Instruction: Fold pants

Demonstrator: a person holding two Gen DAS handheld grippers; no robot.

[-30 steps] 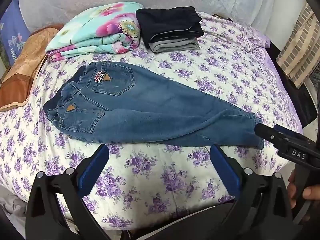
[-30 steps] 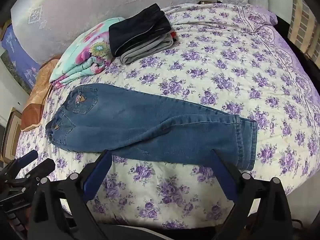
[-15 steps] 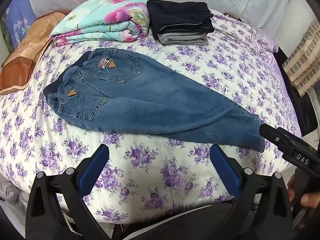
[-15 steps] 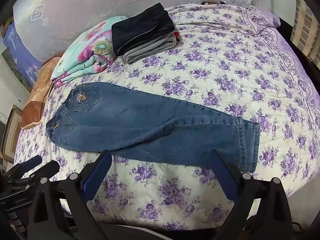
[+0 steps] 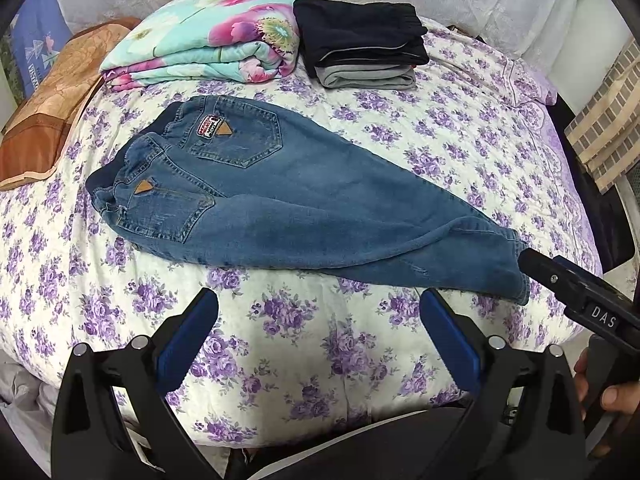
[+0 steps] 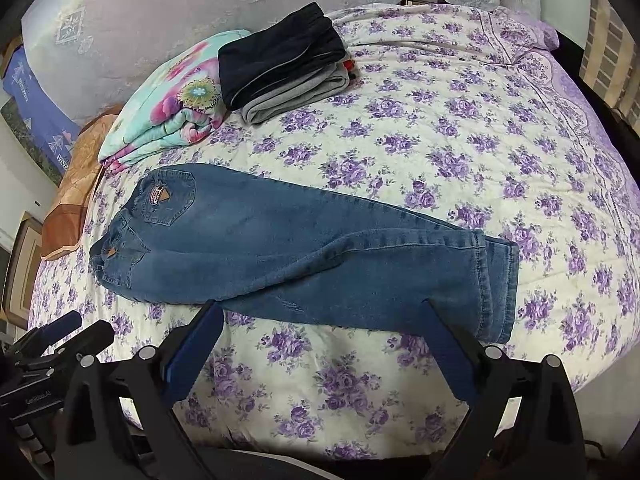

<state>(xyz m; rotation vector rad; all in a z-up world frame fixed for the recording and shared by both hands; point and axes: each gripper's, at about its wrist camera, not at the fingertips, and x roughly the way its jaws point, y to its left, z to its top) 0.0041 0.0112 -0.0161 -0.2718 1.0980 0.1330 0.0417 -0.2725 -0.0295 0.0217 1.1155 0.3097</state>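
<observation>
While the jeans lie flat on the bed, both grippers wait near its front edge.
Waist left, cuffs right: the right gripper is nearer the cuffs, the left gripper nearer the waist. Both jaws wide open, holding nothing.

Matt, faded blue denim jeans with tan leather-look patches lie on a quilted floral cotton bedspread, beside a soft printed quilt, while the left gripper shows matt black plastic with blue rubbery pads.
</observation>
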